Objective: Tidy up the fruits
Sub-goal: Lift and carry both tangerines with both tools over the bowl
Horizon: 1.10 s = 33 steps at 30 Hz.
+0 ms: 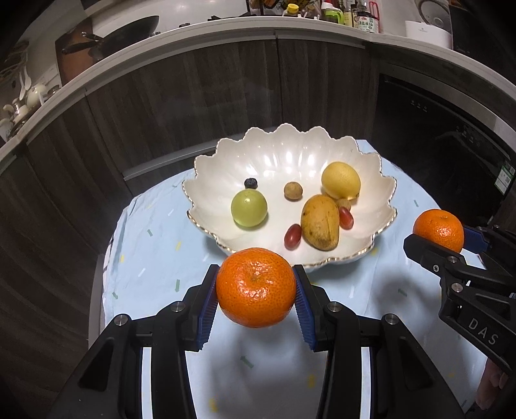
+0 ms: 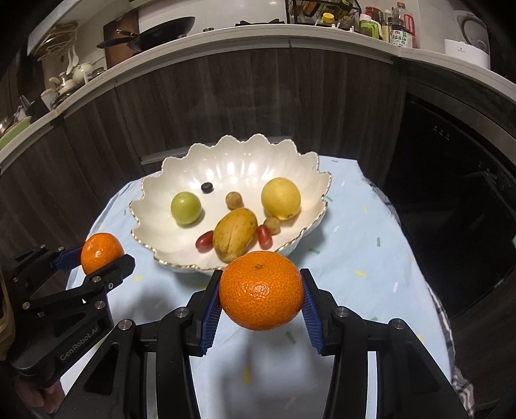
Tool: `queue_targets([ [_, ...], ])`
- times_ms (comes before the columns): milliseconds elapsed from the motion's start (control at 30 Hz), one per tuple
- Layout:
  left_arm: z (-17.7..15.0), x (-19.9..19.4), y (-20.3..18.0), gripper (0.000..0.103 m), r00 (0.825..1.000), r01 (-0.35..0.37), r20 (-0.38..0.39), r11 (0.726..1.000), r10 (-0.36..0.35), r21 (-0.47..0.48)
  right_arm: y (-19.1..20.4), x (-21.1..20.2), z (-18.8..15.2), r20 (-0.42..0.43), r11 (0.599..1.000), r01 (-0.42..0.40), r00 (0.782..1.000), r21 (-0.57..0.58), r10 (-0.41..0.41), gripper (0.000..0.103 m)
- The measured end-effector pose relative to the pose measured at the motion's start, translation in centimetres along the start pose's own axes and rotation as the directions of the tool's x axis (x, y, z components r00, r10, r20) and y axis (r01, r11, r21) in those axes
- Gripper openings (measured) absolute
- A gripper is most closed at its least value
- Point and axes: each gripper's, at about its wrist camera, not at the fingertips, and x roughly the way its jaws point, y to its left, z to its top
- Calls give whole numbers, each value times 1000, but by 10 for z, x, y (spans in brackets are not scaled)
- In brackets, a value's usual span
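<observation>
My left gripper (image 1: 255, 291) is shut on a tangerine (image 1: 255, 287), held above the cloth just in front of the white scalloped bowl (image 1: 290, 145). My right gripper (image 2: 261, 296) is shut on a second tangerine (image 2: 261, 291), held in front of the bowl (image 2: 245, 154). Each gripper shows in the other's view: the right one (image 1: 441, 240) at the bowl's right, the left one (image 2: 100, 258) at its left. In the bowl lie a green round fruit (image 1: 249, 208), a lemon (image 1: 341, 180), a mango (image 1: 320, 222), a blueberry (image 1: 251, 183), red grapes (image 1: 292, 237) and small brown fruits (image 1: 293, 191).
The bowl stands on a small table under a light blue cloth (image 1: 154, 251). Dark wood cabinets (image 1: 193, 96) curve behind it, with a counter holding a wok (image 1: 129, 32) and bottles (image 1: 364, 19). A dark oven front (image 1: 451, 135) is at the right.
</observation>
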Motion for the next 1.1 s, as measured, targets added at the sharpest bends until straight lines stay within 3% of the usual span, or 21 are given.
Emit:
queue_targets([
  [1100, 69, 44, 4, 43, 999, -38, 6, 996, 38, -86, -24, 49, 87, 40, 997, 4, 999, -75, -1, 46],
])
